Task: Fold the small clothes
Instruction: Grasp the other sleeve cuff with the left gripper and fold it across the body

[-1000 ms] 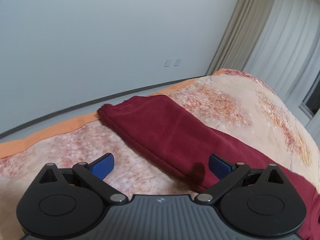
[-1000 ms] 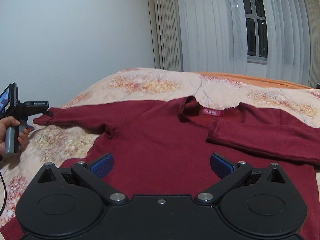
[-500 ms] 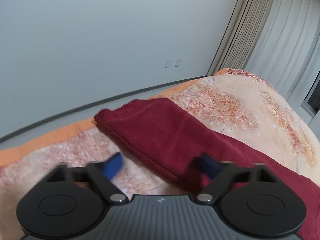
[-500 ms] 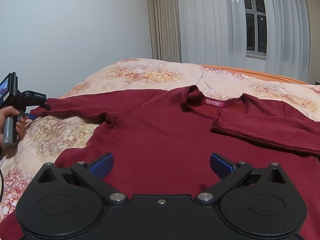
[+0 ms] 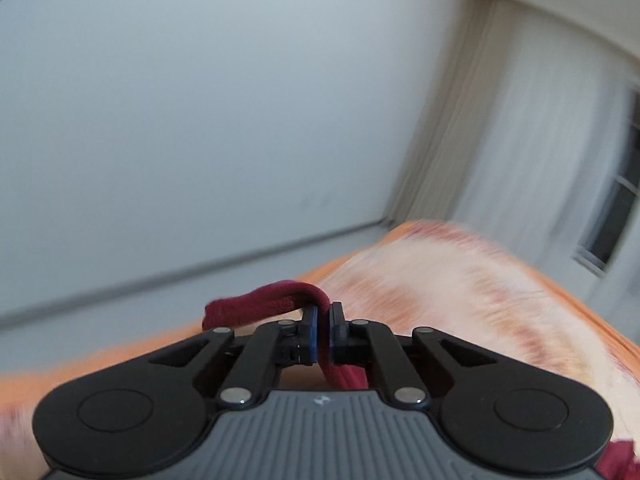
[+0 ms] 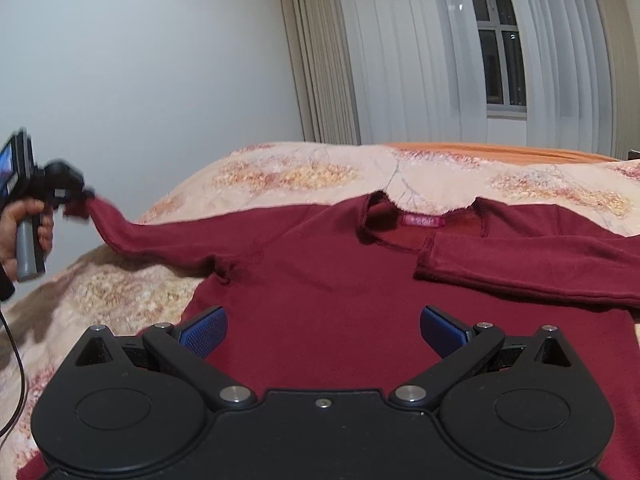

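Note:
A dark red long-sleeved shirt (image 6: 328, 276) lies flat on the bed, neck and pink label (image 6: 424, 222) toward the far side. Its right sleeve (image 6: 532, 268) is folded across the chest. My left gripper (image 5: 323, 322) is shut on the cuff of the left sleeve (image 5: 260, 306); in the right wrist view this gripper (image 6: 82, 198) holds that sleeve (image 6: 160, 236) lifted off the bed at the far left. My right gripper (image 6: 323, 330) is open and empty, hovering over the shirt's lower body.
The bed has a beige floral blanket (image 6: 288, 172) with an orange edge (image 6: 480, 148). A pale wall (image 6: 140, 60) stands behind at the left, white curtains and a window (image 6: 502, 68) at the back right. A cable (image 6: 16, 380) hangs from the left gripper.
My left gripper has closed on the left sleeve cuff and lifted it off the bed. The left wrist view is blurred with motion. My right gripper has stayed open over the shirt.

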Demonstrator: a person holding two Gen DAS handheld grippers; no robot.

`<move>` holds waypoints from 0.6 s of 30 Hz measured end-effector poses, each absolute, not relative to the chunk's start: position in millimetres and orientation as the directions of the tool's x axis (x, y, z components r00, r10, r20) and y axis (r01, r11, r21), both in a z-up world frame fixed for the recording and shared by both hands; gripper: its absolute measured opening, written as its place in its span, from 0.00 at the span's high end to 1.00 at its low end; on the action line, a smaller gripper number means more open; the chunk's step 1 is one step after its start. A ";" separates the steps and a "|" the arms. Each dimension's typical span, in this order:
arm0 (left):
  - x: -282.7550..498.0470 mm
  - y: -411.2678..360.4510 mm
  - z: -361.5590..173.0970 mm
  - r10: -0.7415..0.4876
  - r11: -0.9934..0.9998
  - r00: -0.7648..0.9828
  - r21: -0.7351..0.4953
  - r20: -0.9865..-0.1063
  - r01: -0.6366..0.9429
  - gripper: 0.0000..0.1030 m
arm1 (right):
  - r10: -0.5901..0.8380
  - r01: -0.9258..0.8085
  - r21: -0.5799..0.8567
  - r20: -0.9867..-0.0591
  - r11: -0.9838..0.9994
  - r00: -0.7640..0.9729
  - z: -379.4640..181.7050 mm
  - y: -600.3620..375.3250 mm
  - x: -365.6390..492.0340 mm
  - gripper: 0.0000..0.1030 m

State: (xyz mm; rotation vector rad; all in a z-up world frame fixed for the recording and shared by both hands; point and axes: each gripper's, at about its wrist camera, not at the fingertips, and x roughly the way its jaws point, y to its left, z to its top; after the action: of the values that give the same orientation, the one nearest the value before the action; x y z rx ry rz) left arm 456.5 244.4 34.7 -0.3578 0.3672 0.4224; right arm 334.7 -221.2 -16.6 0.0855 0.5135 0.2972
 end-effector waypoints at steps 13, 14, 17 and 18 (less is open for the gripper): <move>469.6 5.1 85.8 -0.062 0.981 0.925 0.149 -0.375 0.126 0.95 | 0.129 -0.057 0.168 -0.457 0.984 0.880 -12.0 -296.4 309.6 0.00; 471.3 -9.3 77.4 -0.092 0.975 0.912 0.151 -0.399 0.164 0.95 | 0.110 -0.039 0.162 -0.463 0.986 0.879 -13.3 -303.4 306.9 0.00; 470.5 -49.8 46.2 -0.165 0.950 0.866 0.159 -0.473 0.268 0.93 | 0.057 0.019 0.152 -0.480 0.988 0.875 -17.6 -322.6 300.3 0.00; 467.8 -62.0 34.8 -0.178 0.940 0.847 0.167 -0.500 0.296 0.92 | 0.043 0.036 0.151 -0.485 0.988 0.873 -19.0 -328.3 298.4 0.00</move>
State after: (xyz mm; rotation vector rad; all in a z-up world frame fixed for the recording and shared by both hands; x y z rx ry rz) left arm 467.8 -62.0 34.8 0.2430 0.5011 -0.2526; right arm 298.4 -328.3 -19.0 0.1573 0.5095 0.0036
